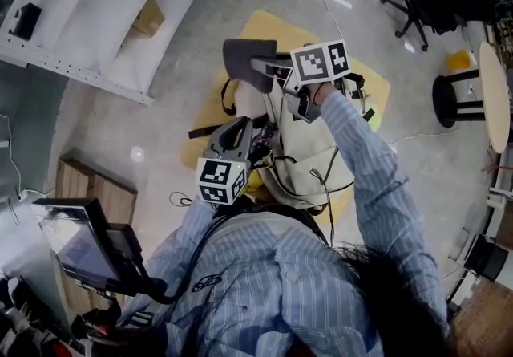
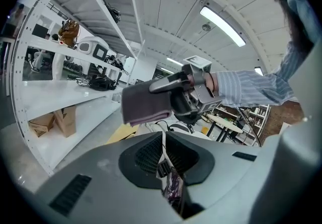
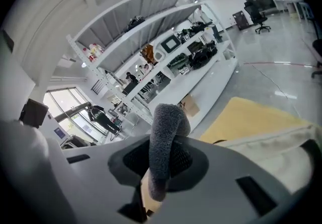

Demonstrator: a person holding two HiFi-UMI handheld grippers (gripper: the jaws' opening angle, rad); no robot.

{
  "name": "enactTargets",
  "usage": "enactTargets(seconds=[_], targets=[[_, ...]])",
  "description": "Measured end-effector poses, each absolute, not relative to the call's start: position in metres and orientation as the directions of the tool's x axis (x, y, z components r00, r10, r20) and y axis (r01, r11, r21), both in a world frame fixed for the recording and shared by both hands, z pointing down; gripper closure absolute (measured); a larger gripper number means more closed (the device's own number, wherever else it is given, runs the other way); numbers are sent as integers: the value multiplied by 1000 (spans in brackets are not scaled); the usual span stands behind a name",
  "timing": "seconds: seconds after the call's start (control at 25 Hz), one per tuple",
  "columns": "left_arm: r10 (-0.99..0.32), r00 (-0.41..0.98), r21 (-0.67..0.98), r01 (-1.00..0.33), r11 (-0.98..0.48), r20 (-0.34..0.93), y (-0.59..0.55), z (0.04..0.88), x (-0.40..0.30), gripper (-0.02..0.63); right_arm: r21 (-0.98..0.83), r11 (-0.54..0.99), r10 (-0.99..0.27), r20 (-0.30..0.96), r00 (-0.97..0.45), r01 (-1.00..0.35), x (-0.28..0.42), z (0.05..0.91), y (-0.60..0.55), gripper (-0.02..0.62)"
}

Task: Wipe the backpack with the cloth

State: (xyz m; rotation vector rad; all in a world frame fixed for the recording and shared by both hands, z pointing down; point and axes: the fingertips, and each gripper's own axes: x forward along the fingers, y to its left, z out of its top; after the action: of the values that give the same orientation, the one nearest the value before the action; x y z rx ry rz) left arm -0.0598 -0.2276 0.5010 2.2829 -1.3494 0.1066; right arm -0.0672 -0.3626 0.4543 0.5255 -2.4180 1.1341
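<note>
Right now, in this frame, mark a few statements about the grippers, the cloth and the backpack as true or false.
1. The right gripper holds the grey cloth. True.
2. The left gripper is open and empty. False: it is shut on a thin strap of the backpack.
3. The backpack lies on a yellow surface. True.
4. The grey cloth lies flat on the floor. False: it is held up in the right gripper's jaws.
</note>
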Motion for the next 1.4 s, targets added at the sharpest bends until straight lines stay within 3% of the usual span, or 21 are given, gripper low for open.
enactTargets(seconds=[0.24,0.72,1.4], targets=[[-795,525,376,-833,-406,305,-235,505,-67,584,-564,529,-205,640,-741,-634,-37,512,-381,540],[-764,562,381,-813,-440,318,-240,511,-59,584,-451,193,-480,731,-485,-871,136,534,-473,540],[-765,547,362,-827,-431,340,-233,511,-36,584,-341,-142,-514,828,-225,-929,343,558,-431,540]])
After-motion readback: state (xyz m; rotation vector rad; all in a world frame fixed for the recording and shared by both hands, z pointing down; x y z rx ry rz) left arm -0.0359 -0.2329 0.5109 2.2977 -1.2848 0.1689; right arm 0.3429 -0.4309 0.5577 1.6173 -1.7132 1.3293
